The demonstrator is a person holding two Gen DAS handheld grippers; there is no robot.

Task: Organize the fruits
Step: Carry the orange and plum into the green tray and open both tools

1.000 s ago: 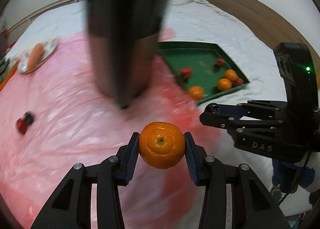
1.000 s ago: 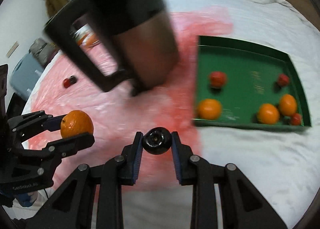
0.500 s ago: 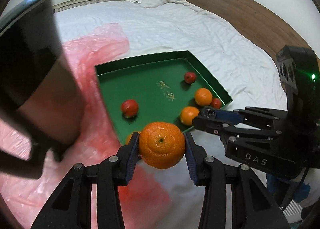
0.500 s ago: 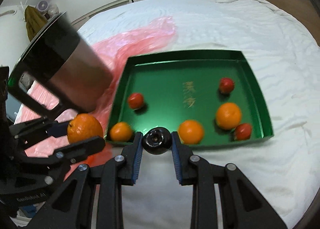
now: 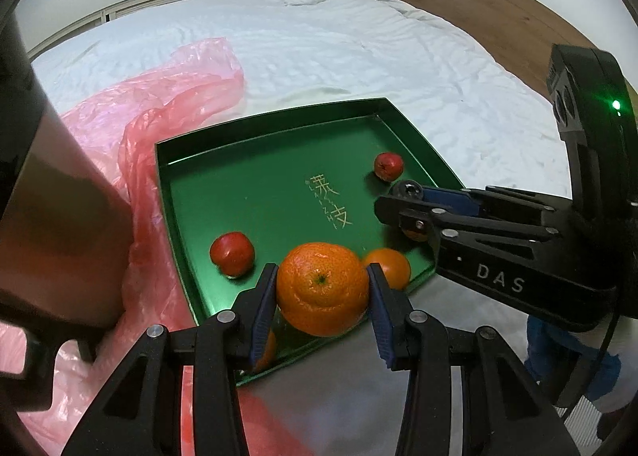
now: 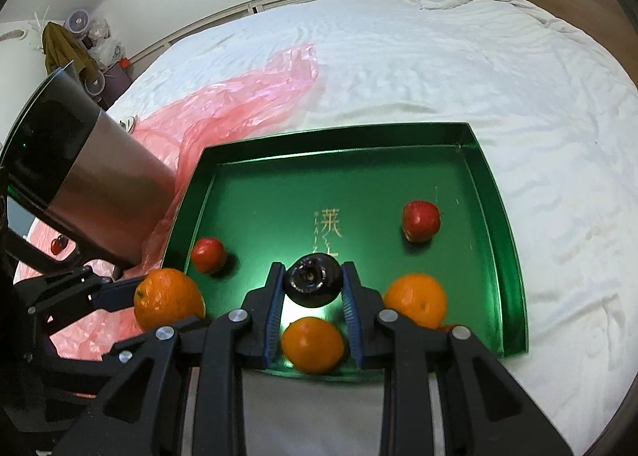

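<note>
Clamping a big orange (image 5: 322, 288) between its blue pads, the left gripper (image 5: 321, 298) is hanging over the near left corner of the green tray (image 6: 494, 213); in the right wrist view the same orange (image 6: 168, 298) is showing just outside that corner's edge. Beside it, the right gripper (image 6: 312, 288) is pinching a small dark, nearly black fruit (image 6: 313, 279) between its pads and is hovering above the near part of the tray floor.

Under and around the two tools, loose fruit is lying in the tray: one orange (image 6: 312, 344) just below the right gripper's pads, another orange (image 6: 414, 298) to its right, a red fruit (image 6: 420, 220) farther back on the right, and a second red fruit (image 6: 208, 254) near the left wall. Gold lettering is showing on the tray floor.

Left of the tray, a steel kettle (image 6: 87, 181) is standing on crumpled pink plastic sheeting (image 6: 239, 97), and everything is resting on a white bedsheet (image 6: 438, 57).
</note>
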